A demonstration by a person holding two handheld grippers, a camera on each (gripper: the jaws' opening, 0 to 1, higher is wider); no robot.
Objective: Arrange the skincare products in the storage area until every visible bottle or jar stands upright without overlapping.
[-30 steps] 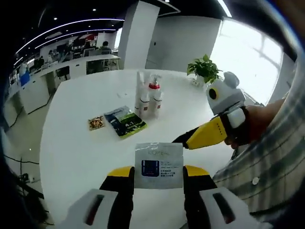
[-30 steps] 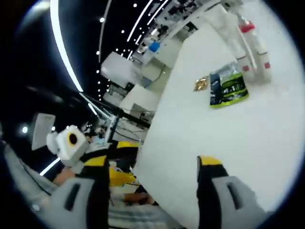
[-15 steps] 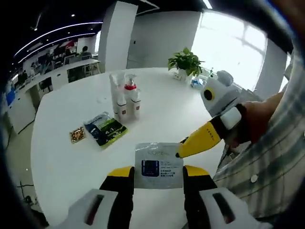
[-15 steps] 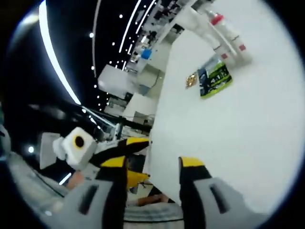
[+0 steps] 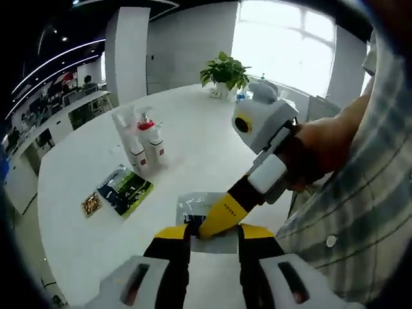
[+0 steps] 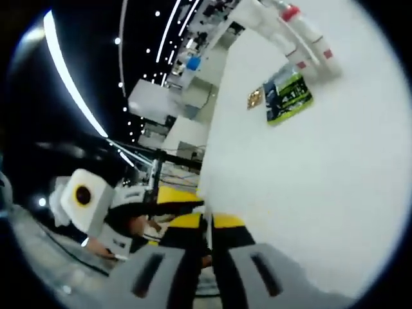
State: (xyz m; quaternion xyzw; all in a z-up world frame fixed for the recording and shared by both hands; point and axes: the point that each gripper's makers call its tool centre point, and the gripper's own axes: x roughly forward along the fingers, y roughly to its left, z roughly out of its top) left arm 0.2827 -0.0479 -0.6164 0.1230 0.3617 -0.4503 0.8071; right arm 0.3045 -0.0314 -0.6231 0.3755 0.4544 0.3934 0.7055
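1. Left gripper (image 5: pixel 209 233), left gripper view: yellow-tipped jaws set narrowly apart and closed on the lower edge of a white skincare sachet (image 5: pixel 193 207), which is held flat above the near edge of the white round table (image 5: pixel 193 135).
2. Right gripper (image 5: pixel 215 222), left gripper view: enters from the right in a person's hand (image 5: pixel 315 151); its yellow tip lies across the sachet, between the left jaws.
3. Right gripper, right gripper view (image 6: pixel 207 222): jaws pressed almost together, a thin pale edge between them; whether this is the sachet cannot be told for certain. The left gripper (image 6: pixel 174 196) sits just behind.
4. Pump bottles (image 5: pixel 143 145): a small group, one red-capped, upright mid-table.
5. Green-and-black pouch (image 5: pixel 125 189): flat on the table, nearer than the bottles.
6. Small gold packet (image 5: pixel 91 204): flat, just beside the pouch.
7. Potted plant (image 5: pixel 223 71): at the far table edge.
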